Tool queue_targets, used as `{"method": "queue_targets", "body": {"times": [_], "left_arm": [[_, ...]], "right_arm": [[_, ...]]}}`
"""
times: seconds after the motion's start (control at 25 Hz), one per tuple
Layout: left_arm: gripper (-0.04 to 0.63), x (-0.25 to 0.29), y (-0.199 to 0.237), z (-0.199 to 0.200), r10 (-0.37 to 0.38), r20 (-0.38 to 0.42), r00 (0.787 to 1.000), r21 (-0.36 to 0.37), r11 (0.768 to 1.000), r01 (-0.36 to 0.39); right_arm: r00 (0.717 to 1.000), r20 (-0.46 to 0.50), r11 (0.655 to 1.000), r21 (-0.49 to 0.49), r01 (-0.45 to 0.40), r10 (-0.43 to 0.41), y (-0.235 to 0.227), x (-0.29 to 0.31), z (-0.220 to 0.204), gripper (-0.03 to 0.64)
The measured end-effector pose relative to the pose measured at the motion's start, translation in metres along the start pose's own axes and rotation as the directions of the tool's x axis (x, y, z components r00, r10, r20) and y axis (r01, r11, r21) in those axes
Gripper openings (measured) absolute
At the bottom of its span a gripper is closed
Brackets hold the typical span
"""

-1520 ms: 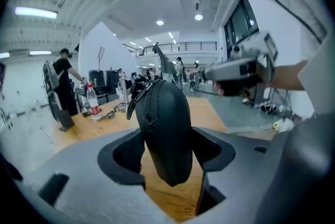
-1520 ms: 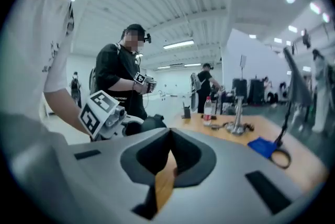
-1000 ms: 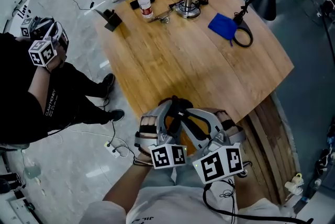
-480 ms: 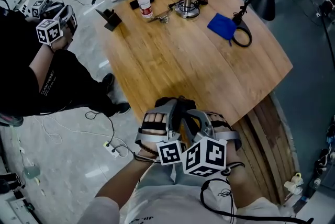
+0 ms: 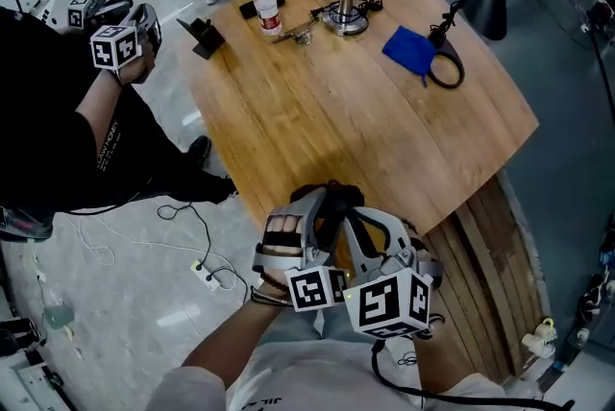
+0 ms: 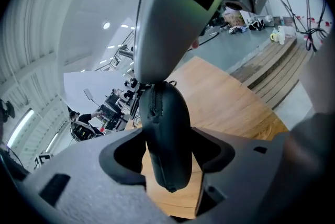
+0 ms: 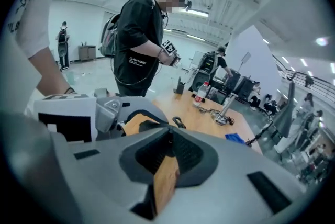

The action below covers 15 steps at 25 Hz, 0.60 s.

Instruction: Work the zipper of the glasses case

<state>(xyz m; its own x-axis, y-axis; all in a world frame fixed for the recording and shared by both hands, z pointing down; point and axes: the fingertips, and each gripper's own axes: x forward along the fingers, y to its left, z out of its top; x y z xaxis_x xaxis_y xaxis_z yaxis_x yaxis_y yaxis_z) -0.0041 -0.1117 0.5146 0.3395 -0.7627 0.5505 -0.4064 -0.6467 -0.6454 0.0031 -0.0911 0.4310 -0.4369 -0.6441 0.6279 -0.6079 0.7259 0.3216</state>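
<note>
1. Black glasses case (image 6: 167, 139): lower centre of head view, clamped in left hand-held gripper (image 6: 168, 154) over worktop (image 5: 365, 111) edge.
2. right hand-held gripper (image 7: 168, 139): jaws just closing, nearly together beside zipper pull (image 7: 178, 123).
3. bystander's shirt (image 7: 137, 40): print reads "CLAWMONEY".

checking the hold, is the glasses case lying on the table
No, the left gripper clamps the glasses case between its jaws, off the table.

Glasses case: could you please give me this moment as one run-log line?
left claw: clamped on glasses case | right claw: jaws just closing, tips together by zipper pull, grip on it unclear
</note>
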Motion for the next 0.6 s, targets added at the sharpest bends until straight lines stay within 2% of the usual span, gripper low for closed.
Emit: {"method": "queue_targets", "body": {"times": [0.12, 0.28, 0.4, 0.48, 0.56, 0.6], "left_arm": [[0.273, 0.001, 0.004, -0.004, 0.006, -0.015, 1.000, -0.033, 0.999, -0.007], [0.273, 0.000, 0.009, -0.007, 0.009, -0.005, 1.000, -0.045, 0.999, -0.009], [0.273, -0.003, 0.005, -0.004, 0.002, 0.019, 1.000, -0.008, 1.000, -0.002], [0.273, -0.006, 0.001, 0.000, -0.008, 0.038, 0.999, 0.047, 0.999, 0.006], [0.273, -0.009, -0.001, 0.001, -0.022, 0.043, 0.999, 0.119, 0.993, 0.017], [0.273, -0.011, -0.003, 0.000, -0.032, 0.043, 0.999, 0.160, 0.987, 0.025]], "right_arm": [[0.994, -0.045, 0.994, 0.035, 0.103, -0.101, -0.010, -0.003, -0.012, 0.006], [0.996, -0.048, 0.994, 0.071, 0.078, -0.075, -0.011, -0.003, -0.021, 0.006], [0.999, 0.029, 0.988, 0.147, -0.042, 0.038, -0.002, -0.006, -0.012, 0.008], [0.985, 0.088, 0.961, 0.224, -0.165, 0.148, 0.003, -0.007, -0.008, 0.016], [0.973, 0.071, 0.952, 0.199, -0.231, 0.221, 0.006, -0.008, -0.011, 0.097], [0.972, 0.042, 0.960, 0.154, -0.235, 0.231, 0.005, -0.010, -0.014, 0.100]]}}
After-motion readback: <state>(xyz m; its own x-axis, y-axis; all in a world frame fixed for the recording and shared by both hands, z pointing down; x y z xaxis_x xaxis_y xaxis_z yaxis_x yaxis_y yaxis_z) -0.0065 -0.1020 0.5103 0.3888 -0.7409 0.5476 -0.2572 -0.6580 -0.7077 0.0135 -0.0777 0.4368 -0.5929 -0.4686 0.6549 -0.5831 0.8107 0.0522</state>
